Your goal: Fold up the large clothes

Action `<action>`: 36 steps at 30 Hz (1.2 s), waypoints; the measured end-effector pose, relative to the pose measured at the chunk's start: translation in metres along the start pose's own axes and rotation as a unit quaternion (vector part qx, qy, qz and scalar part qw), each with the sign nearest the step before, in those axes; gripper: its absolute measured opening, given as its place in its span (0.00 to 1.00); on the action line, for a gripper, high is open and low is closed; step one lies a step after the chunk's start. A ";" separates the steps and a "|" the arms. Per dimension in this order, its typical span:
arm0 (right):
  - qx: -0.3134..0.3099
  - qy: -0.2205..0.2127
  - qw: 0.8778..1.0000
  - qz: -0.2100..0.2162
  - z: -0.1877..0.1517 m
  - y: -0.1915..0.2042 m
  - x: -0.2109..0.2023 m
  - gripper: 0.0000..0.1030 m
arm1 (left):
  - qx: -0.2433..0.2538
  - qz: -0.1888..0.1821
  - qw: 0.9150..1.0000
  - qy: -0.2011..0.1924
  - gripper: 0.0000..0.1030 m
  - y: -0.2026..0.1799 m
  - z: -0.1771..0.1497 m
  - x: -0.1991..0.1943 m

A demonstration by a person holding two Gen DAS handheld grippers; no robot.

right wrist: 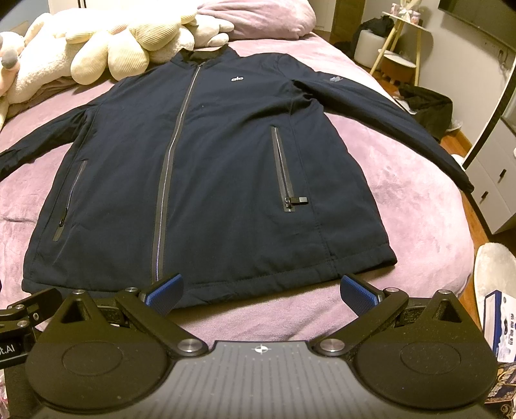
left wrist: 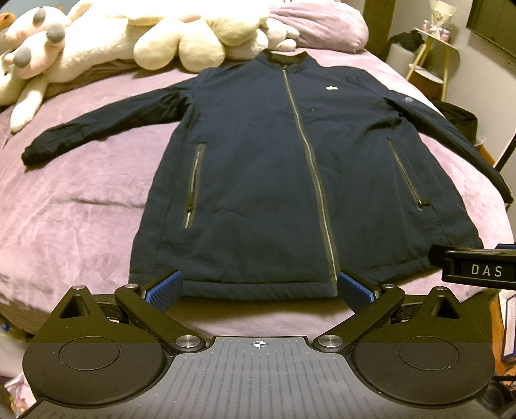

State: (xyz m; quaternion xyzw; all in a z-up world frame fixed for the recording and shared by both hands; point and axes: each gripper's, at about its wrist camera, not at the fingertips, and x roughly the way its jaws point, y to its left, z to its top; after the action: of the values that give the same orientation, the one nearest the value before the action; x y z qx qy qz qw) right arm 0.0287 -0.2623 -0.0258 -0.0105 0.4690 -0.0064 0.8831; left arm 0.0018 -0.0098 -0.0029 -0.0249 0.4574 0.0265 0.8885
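Observation:
A navy zip-up jacket (left wrist: 267,167) lies flat and face up on a pink bed cover (left wrist: 80,199), zipped shut, both sleeves spread out to the sides, collar at the far end. It also shows in the right wrist view (right wrist: 206,167). My left gripper (left wrist: 259,288) is open and empty, just short of the hem near the zip's lower end. My right gripper (right wrist: 261,291) is open and empty, at the hem's right part. Part of the right gripper's body (left wrist: 477,266) shows at the right of the left wrist view.
Cream and white plush toys (left wrist: 129,35) and a pink pillow (left wrist: 322,22) lie at the head of the bed. To the bed's right stand a small side table (right wrist: 400,42), a dark bag (right wrist: 429,106) on the floor and white drawers (right wrist: 496,180).

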 end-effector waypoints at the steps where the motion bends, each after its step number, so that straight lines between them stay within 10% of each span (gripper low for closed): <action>1: 0.000 0.000 1.000 0.000 0.000 0.000 0.000 1.00 | 0.000 0.000 1.000 0.001 1.00 -0.001 0.000 0.000; 16: 0.015 0.006 0.999 0.028 0.006 -0.007 0.008 1.00 | 0.004 -0.019 1.000 0.019 1.00 -0.002 0.004 0.012; 21: 0.029 -0.111 0.992 0.044 0.008 -0.024 0.001 1.00 | 0.011 -0.039 0.999 0.005 1.00 -0.003 0.015 0.024; 25: 0.034 -0.235 0.969 0.068 0.013 -0.061 0.003 1.00 | 0.026 -0.053 0.998 -0.012 1.00 -0.010 0.035 0.040; 31: 0.204 -0.244 0.942 0.103 0.053 -0.168 0.051 1.00 | 0.045 -0.021 0.998 -0.049 1.00 -0.032 0.086 0.082; 36: 0.458 -0.209 0.856 0.116 0.057 -0.293 0.131 0.91 | 0.015 -0.007 0.999 -0.042 1.00 -0.040 0.128 0.138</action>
State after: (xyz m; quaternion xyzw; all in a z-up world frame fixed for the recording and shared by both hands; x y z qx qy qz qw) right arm 0.1493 -0.5573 -0.0951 0.4483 0.2154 -0.1151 0.8599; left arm 0.1884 -0.0373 -0.0402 -0.0140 0.4194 0.0147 0.9076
